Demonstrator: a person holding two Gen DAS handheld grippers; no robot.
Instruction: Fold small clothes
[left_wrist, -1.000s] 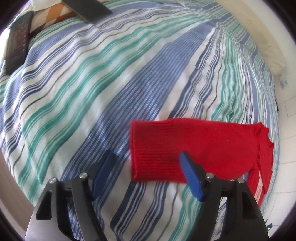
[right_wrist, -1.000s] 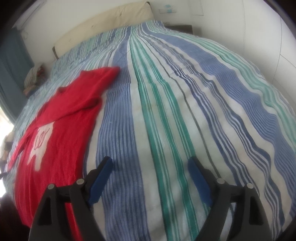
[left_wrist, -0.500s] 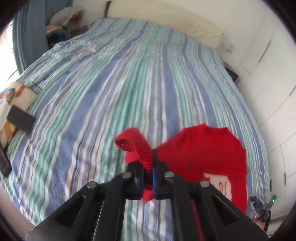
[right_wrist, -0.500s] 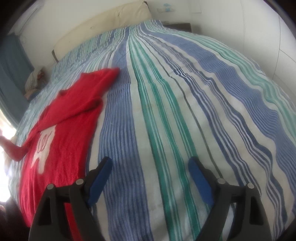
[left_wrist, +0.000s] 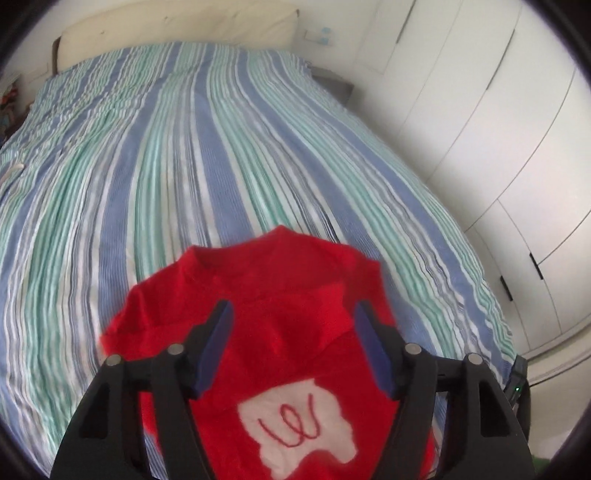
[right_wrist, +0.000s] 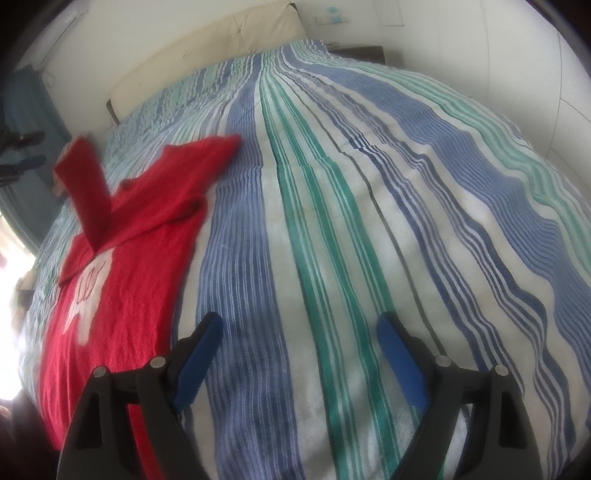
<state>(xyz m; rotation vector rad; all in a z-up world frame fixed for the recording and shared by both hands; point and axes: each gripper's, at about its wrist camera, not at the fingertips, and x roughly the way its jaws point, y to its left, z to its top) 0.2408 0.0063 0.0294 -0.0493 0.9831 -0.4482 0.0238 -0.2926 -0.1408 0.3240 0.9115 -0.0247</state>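
One red sweater (left_wrist: 280, 295) lies on the bed, seen low in the centre of the left wrist view and along the left side of the right wrist view (right_wrist: 122, 258); it carries one white patch (left_wrist: 306, 432) with red stitching. Two sleeves show in the right wrist view: one raised sleeve (right_wrist: 83, 188) at the upper left and one flat sleeve (right_wrist: 207, 155) just right of it. There is one striped bedspread (left_wrist: 221, 166), one cream headboard (left_wrist: 177, 26) along the top, and one small dark device (left_wrist: 519, 380) with a green light at the lower right. Each view shows one gripper with two blue pads (left_wrist: 216, 345): the left gripper (left_wrist: 291, 347) and the right gripper (right_wrist: 299, 358).
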